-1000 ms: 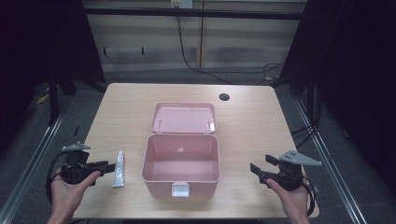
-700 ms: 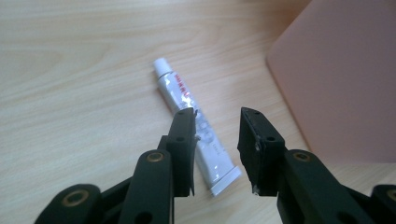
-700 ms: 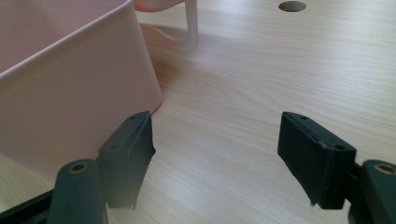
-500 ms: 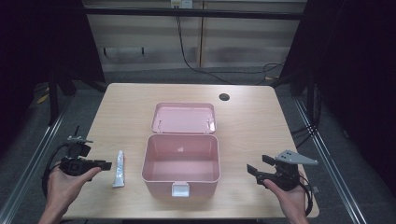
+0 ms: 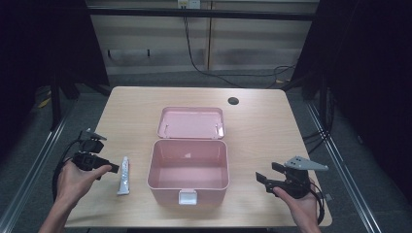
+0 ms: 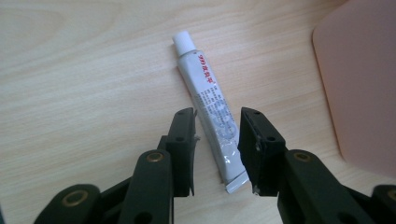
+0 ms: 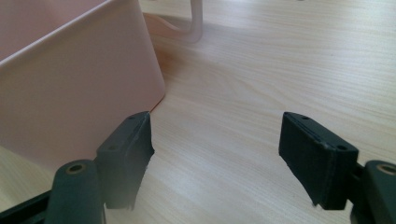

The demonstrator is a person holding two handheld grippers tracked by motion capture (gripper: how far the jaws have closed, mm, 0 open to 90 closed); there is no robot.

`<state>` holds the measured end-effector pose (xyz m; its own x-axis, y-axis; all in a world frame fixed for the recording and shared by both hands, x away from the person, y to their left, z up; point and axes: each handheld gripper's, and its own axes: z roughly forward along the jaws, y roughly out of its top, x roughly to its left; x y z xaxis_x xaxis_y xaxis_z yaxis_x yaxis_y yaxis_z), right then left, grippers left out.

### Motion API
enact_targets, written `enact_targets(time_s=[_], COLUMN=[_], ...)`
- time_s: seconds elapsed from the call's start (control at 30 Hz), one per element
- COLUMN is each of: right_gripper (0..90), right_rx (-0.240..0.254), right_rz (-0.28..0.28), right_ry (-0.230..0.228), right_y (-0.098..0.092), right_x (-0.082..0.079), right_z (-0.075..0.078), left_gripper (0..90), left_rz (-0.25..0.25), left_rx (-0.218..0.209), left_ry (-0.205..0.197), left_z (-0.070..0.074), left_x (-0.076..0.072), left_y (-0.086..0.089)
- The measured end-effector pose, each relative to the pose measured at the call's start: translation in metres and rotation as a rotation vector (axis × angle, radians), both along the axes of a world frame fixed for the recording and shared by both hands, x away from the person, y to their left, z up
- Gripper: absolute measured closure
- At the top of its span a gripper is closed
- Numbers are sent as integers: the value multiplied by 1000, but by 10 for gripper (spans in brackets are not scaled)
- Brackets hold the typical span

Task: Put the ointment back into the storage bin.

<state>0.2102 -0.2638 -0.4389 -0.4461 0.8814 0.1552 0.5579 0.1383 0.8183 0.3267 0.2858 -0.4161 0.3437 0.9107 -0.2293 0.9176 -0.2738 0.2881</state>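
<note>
- Lying flat on the wooden table [image 5: 272, 121], a small white tube [image 5: 124, 175] is found just left of the open pink box [image 5: 188, 165], with its cap pointing away from the person.
- From the left gripper [image 6: 217, 140], the tube lies straight ahead and below; its long axis is set roughly along the jaws, tilted slightly, and its crimped end sits between them.
- The jaws are held narrowly apart, astride the tube, and have just been closing; no pad can be seen pressing on it yet.
- The left hand [image 5: 77, 177] is judged far the nearer; the right gripper [image 7: 217, 158] is kept well apart beyond the box, its jaws spread and empty, having just been opening.
- The tube is seen as soft, smooth plastic with printed lettering; the box is rigid, rounded plastic, its lid [image 5: 192, 123] laid back.
</note>
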Motion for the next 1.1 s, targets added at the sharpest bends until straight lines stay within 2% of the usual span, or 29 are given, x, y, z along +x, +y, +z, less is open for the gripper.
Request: enact_targets(time_s=[0.03,0.17,0.23,0.4,0.43,0.5,0.63,0.77,1.1], right_gripper=[259,257,256,256,256,256,256,256,255], right_rx=[1,-3,-6,-12,-14,-15,-16,-14,-12], right_rz=[3,10,13,10,11,14,13,18,23], right_ry=[4,11,14,13,14,18,21,19,19], right_y=[0,1,2,2,3,3,4,3,3], right_x=[0,1,1,1,1,1,1,0,0], right_z=[0,-1,-1,-1,-1,-1,-1,-1,-1], left_gripper=[664,648,645,675,675,675,674,653,640], left_rz=[8,9,22,49,45,52,41,56,58], left_rx=[18,29,35,47,57,53,71,97,120], left_ry=[11,33,66,91,108,117,133,150,173], left_z=[-2,-5,-8,-12,-14,-15,-18,-22,-31], left_x=[2,6,9,15,18,18,22,27,31], left_y=[-4,-6,-10,-14,-15,-18,-28,-32,-39])
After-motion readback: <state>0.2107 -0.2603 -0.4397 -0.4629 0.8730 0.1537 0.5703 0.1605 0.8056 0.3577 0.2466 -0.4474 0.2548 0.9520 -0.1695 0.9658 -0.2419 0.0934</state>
